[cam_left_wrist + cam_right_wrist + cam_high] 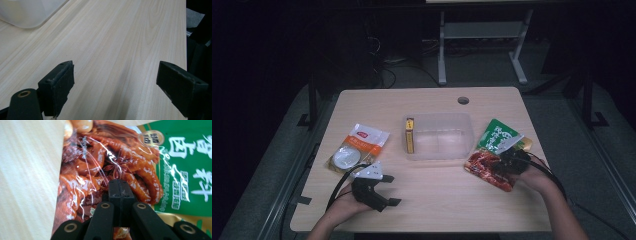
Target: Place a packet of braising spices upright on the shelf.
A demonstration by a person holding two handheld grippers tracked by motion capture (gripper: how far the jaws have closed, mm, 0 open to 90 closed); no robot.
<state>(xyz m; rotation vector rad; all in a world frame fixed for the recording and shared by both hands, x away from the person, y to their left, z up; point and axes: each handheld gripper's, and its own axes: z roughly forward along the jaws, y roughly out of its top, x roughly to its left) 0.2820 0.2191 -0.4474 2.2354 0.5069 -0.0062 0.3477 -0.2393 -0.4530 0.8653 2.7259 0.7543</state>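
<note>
Red snack pouch [100, 170]: glossy crinkled plastic film. Table [120, 37]: pale matt wood grain. Tub [439, 136]: frosted plastic.

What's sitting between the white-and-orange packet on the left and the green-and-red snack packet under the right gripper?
In the high view, the clear plastic tub lies between the white-and-orange packet and the snack packet, with a yellow box standing inside its left end.

Dim room, grey floor [492, 65], white-legged desk frame [482, 30] behind.
</note>
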